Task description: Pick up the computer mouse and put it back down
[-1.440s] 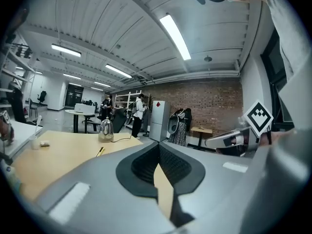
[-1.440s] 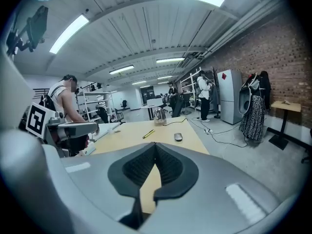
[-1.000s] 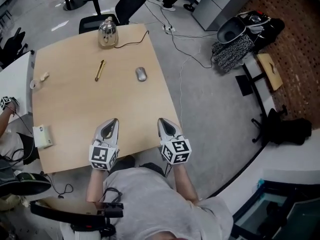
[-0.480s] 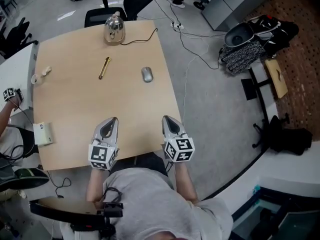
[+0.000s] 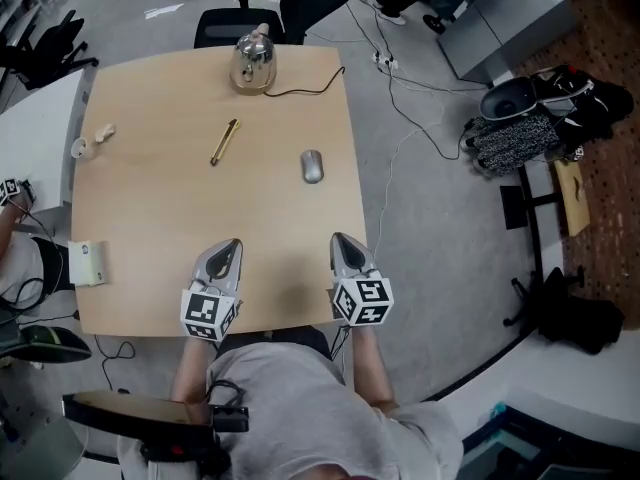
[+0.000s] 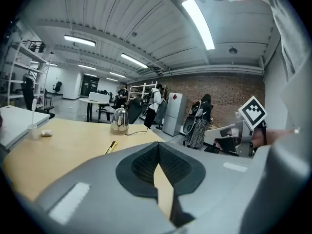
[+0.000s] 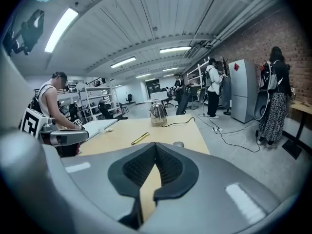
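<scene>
Mouse: the computer mouse (image 5: 312, 166) lies flat on the tabletop (image 5: 150, 208), toward the right edge and about midway along it. Nothing touches it. In the right gripper view, only its top shows over the claw (image 7: 178, 144).
Right claw: your right claw (image 5: 340, 238) hangs over the near edge of the tabletop, well short of the mouse. Its tips are pressed together with nothing between them (image 7: 155, 147).
Left claw: your left claw (image 5: 230, 244) sits beside the right one at the same near edge. It is also pressed together and empty (image 6: 158, 152).
Step in hand: you are most likely on the approach, and the pick-up has not begun.
Next move: spread the right claw first. Then carry it forward and down until one jaw sits on each side of the mouse, and only then close.
Neighbours: a yellow pen (image 5: 224, 141) lies to the left of the mouse. A kettle (image 5: 252, 63) with its cord stands at the far edge. Both look well clear of your path.
Watch: the rounded shell may slip out, so pinch it low on its sides and lift gently.
</scene>
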`<state>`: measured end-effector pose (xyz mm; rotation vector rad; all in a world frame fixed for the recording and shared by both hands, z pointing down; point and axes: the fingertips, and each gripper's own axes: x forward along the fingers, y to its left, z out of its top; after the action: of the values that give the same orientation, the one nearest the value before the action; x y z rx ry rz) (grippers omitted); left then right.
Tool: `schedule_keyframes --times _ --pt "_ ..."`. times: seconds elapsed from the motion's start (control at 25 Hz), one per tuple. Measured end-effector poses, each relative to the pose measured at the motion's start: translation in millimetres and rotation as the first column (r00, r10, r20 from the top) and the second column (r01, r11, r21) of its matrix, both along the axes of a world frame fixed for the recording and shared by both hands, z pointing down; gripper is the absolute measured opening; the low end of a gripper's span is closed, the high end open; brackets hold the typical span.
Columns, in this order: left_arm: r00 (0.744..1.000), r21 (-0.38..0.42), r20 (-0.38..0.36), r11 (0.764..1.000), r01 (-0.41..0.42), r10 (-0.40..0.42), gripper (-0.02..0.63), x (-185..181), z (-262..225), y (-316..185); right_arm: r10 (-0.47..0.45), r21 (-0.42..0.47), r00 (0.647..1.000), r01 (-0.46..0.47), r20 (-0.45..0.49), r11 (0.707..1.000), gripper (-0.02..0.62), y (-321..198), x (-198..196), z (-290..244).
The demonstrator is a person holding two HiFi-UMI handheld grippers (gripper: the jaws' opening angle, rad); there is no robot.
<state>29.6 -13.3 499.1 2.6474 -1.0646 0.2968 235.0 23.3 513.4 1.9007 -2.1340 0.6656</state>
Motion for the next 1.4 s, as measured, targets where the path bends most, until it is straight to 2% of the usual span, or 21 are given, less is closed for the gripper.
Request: schedule_keyframes --times 0.68,1.4 --pt "0.995 -0.110 0.049 0.990 0.089 -0.084 0.020 25.7 53.0 -51.0 -0.087 -0.110 0.996 0.086 -0.008 0.990 0.006 -94.3 38.9 59.5" --pt "0.982 -0.202 0.076 0.962 0.183 -0.171 0.020 17.1 85.7 -56.5 -0.150 -0.215 0.988 0.140 -0.031 0.967 0.008 -189.1 55.8 114.5"
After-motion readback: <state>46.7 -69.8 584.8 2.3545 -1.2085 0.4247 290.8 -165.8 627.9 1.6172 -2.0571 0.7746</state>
